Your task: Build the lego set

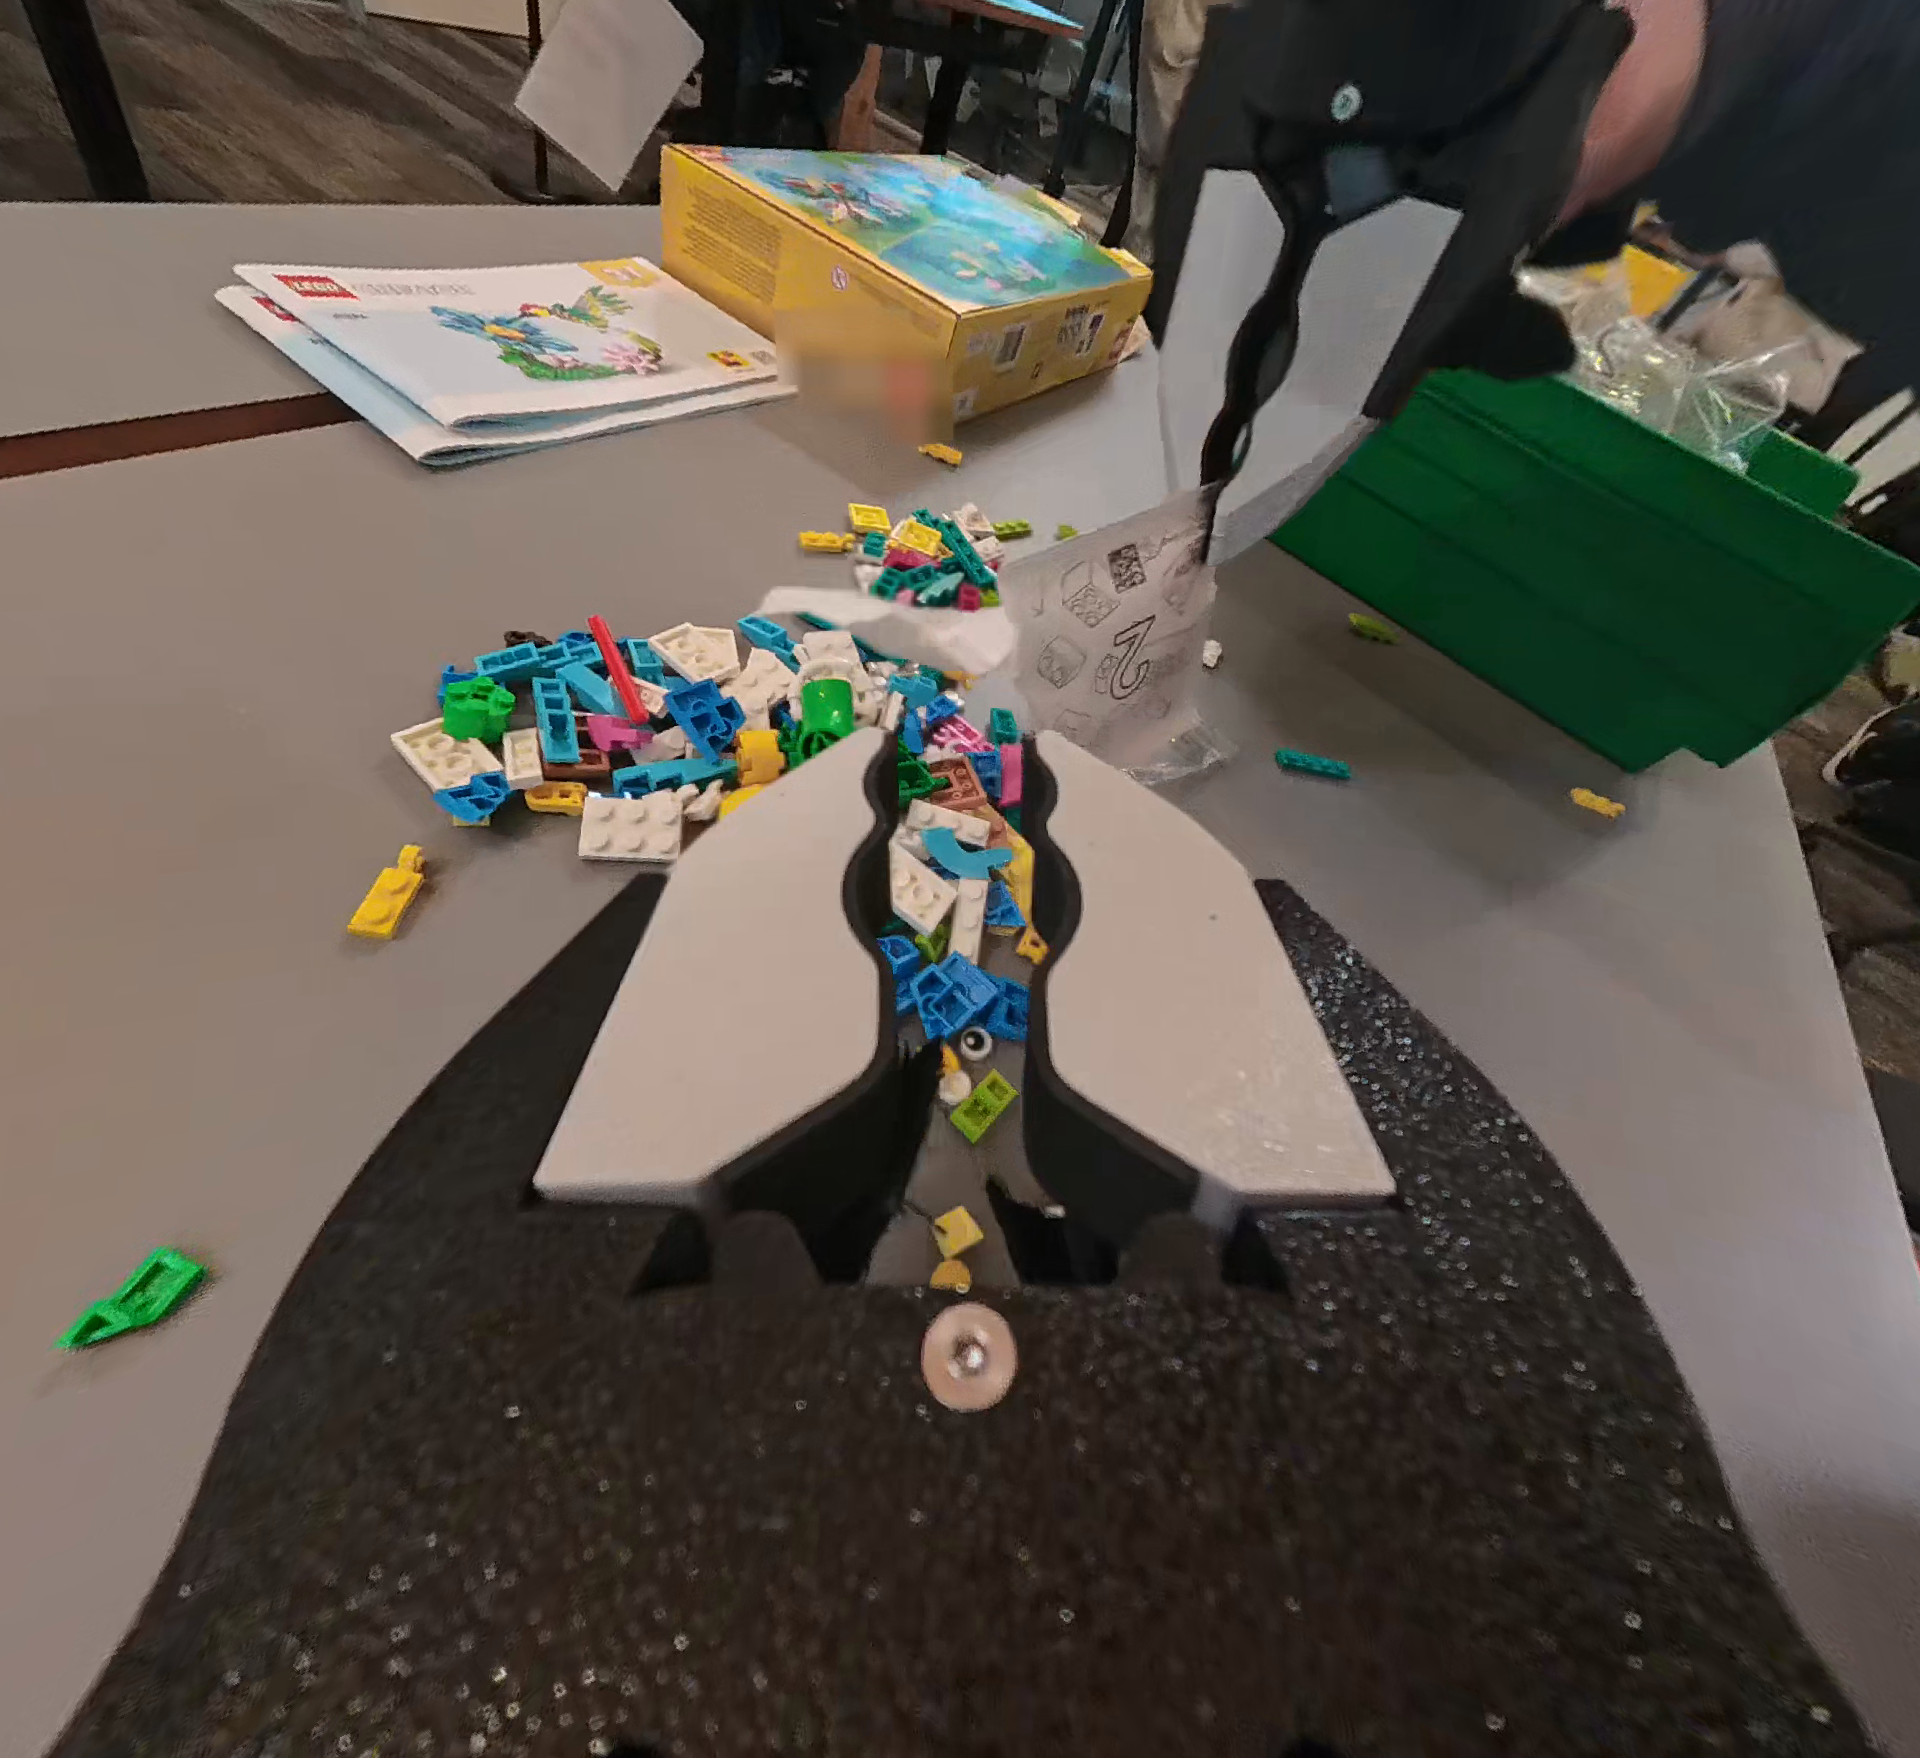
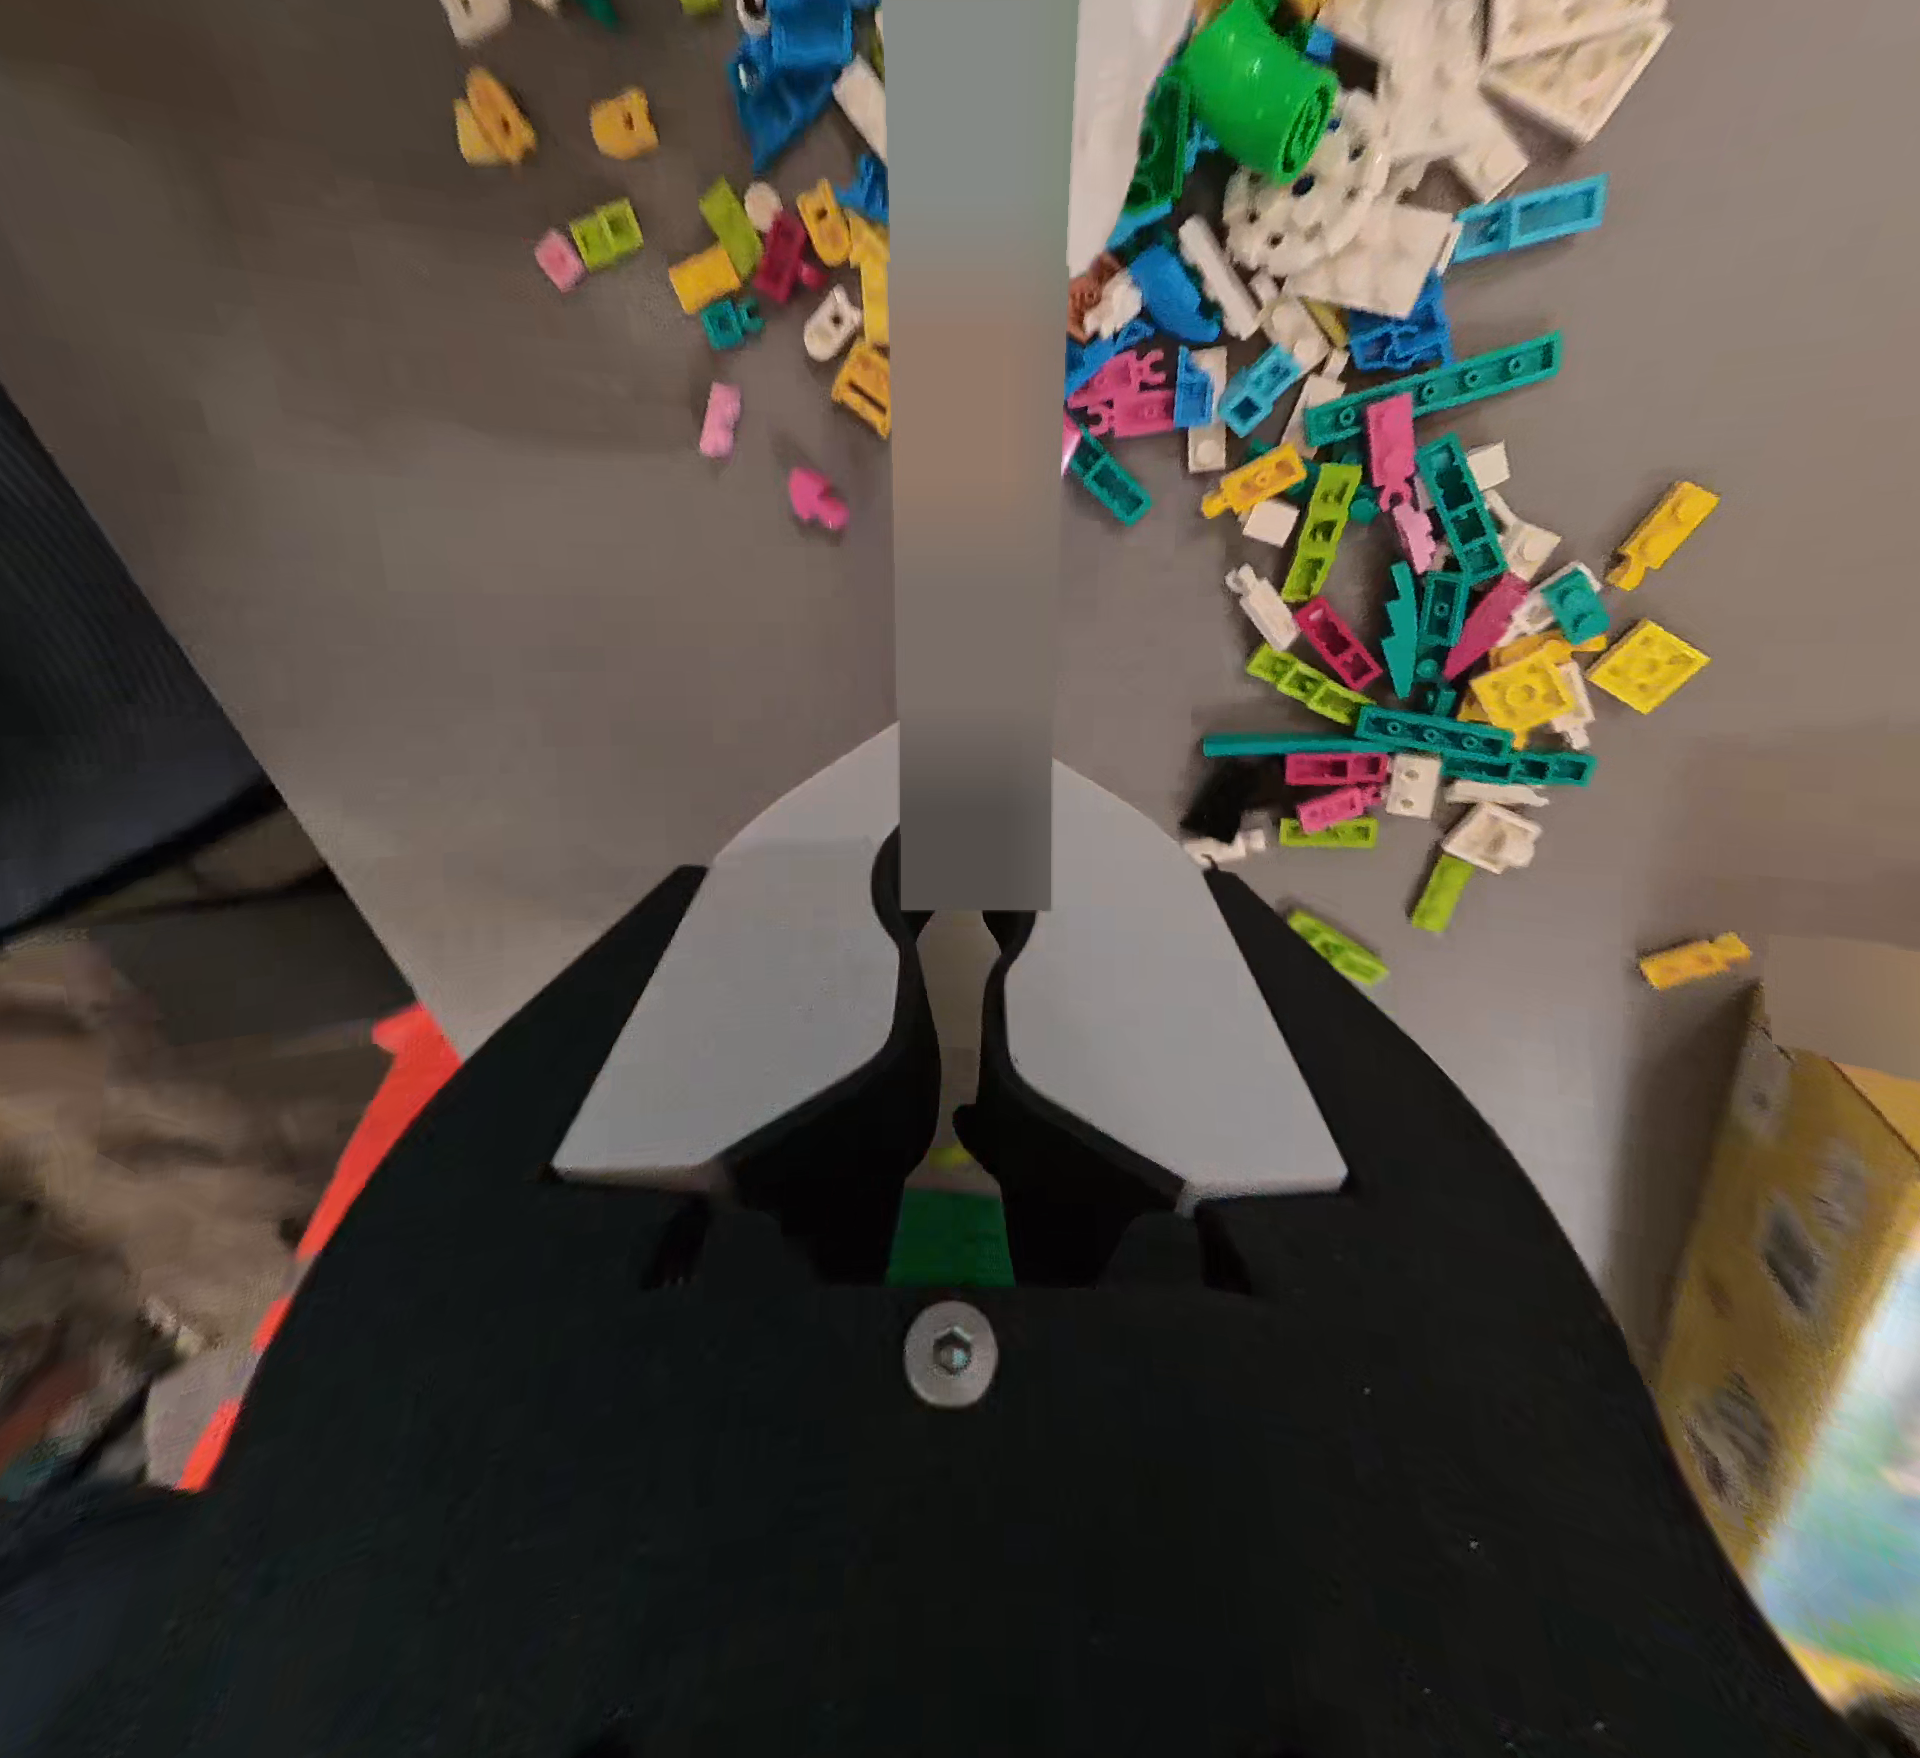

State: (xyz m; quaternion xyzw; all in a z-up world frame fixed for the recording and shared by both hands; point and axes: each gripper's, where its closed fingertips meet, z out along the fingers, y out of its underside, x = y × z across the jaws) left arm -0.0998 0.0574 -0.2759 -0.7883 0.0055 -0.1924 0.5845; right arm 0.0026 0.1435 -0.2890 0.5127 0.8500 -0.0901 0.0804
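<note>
My left tool (image 1: 961, 752) hangs low over the brick pile (image 1: 665, 721), jaws narrowly parted w/ nothing between them; loose pcs show thru the gap. Far left on the grey tabletop (image 1: 208, 617): a stray green wedge (image 1: 135, 1293) and a yellow plate (image 1: 390, 893), both well apart from the heap. Behind the pile lie the instruction booklets (image 1: 488, 347), then the yellow set box (image 1: 894, 274). Right of that, my right tool (image 1: 1210, 503) is pinched on the top edge of the emptied paper parts bag (image 1: 1122, 638), lifting it just beside the pile. Its own cam has a flat patch laid over the tips, so the grip reads only from the left cam. Green baseplates (image 1: 1621, 565) are stacked at the right edge.

Step, I'd say: bag dumping, building not begun. Next: set the bag aside, clear of the bricks, then open the booklets and sort pcs.

In the way: torn white paper scrap (image 1: 914, 628) lying on the heap hides pcs; scattered strays near the tabletop edge could get knocked off.
</note>
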